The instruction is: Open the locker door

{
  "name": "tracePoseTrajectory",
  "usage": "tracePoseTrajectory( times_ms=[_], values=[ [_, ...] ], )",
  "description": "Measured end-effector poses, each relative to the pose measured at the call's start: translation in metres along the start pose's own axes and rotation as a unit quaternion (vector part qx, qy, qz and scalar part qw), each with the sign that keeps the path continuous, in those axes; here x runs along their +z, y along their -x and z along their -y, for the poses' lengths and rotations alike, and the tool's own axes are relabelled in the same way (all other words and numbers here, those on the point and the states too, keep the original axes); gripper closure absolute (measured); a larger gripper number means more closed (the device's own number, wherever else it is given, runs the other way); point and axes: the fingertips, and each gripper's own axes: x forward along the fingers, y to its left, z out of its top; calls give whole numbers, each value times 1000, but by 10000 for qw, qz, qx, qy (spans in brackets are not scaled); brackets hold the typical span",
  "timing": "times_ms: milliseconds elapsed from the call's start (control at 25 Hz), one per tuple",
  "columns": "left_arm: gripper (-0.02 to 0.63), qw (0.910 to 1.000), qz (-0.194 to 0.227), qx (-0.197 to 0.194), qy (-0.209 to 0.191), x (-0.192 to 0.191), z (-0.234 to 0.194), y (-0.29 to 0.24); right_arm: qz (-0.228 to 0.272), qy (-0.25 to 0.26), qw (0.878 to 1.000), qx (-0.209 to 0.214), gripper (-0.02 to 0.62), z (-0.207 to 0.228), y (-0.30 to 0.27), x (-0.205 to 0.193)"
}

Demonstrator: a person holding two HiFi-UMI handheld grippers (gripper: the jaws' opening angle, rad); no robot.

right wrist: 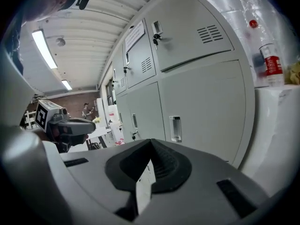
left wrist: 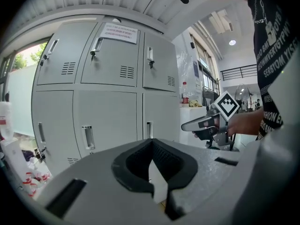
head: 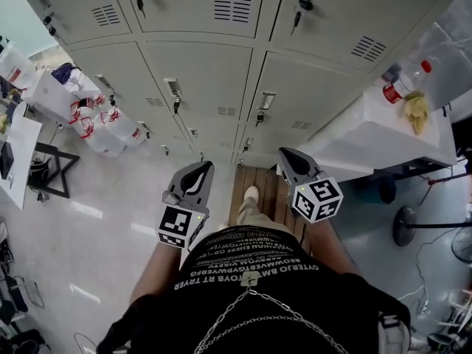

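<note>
Grey sheet-metal locker doors (head: 214, 76) fill the wall ahead in rows. Every one is shut flush, each with a slotted vent and a recessed handle (head: 173, 87), and small keys hang from several locks. Which door is meant cannot be told; the lower-row ones stand straight ahead of both tools, well apart from them. The left gripper (head: 198, 169) points at the lockers with its dark pads pressed together and nothing between them. The right gripper (head: 286, 157) is likewise closed and empty. The top row is cut off by the edge of the head view. A paper notice (left wrist: 120, 33) is taped on an upper door, its print too small to read. At the far left, white bags with red print (head: 99, 124) lean by the lockers on a glossy pale floor (head: 88, 220). A wooden pallet (head: 265, 186) lies under the person's shoe. At the right a white table (head: 369, 142) carries a red-labelled bottle (head: 402, 85).
</note>
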Motion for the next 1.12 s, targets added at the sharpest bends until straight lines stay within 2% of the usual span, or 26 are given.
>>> tracePoseTrajectory(
  times_ms=[240,440,760,840,1120],
  values=[
    [606,9997,-224,64,37,-4,-16,-34,-185,39,9998,73,600,27,-39,2],
    [606,9998,-170,113,61,5,-26,-62,-225,108,9996,159,600,44,-67,8],
    [606,9986,-386,300,216,-6,-41,-80,-306,196,9985,404,598,57,-105,18],
    [606,9982,-434,341,244,-6,-43,-83,-342,200,9981,473,589,58,-113,18],
    [606,9973,-511,464,266,-11,-44,-88,-488,215,9972,520,497,64,-138,16]
  ],
)
